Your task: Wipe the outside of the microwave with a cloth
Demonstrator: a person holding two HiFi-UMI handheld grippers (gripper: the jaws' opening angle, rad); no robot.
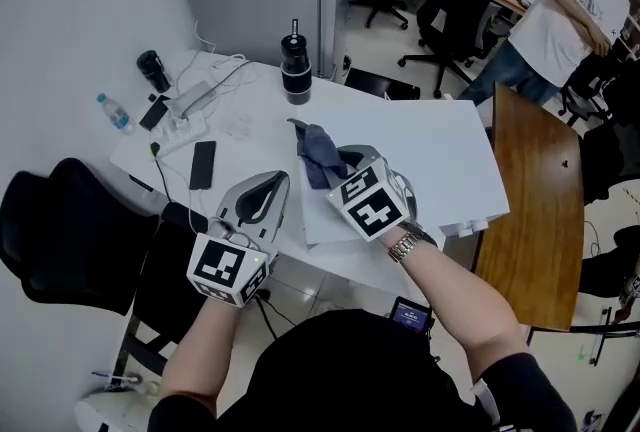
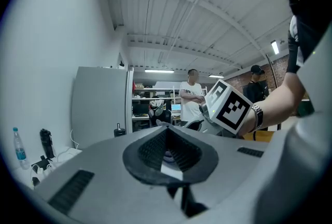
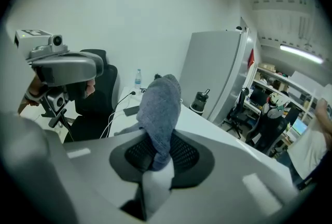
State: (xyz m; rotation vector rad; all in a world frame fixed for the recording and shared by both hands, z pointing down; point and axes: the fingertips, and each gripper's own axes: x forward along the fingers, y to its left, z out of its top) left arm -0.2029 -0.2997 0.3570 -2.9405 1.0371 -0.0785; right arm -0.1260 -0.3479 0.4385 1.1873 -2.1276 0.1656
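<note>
While the right gripper (image 1: 343, 163) pinched the grey cloth (image 1: 318, 154) in front of the black tumbler (image 1: 295, 70), the left gripper (image 1: 272, 186) sat pressed shut on nothing, farther from that tumbler.

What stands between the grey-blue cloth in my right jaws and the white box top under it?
Nothing visible. The right gripper is shut on the grey-blue fabric cloth, directly over the flat white box top; the black cylindrical tumbler stands beyond it.

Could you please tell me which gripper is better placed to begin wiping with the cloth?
Right. The right gripper is shut on the cloth, which stands up from its jaws; the left gripper is shut on nothing.
</note>
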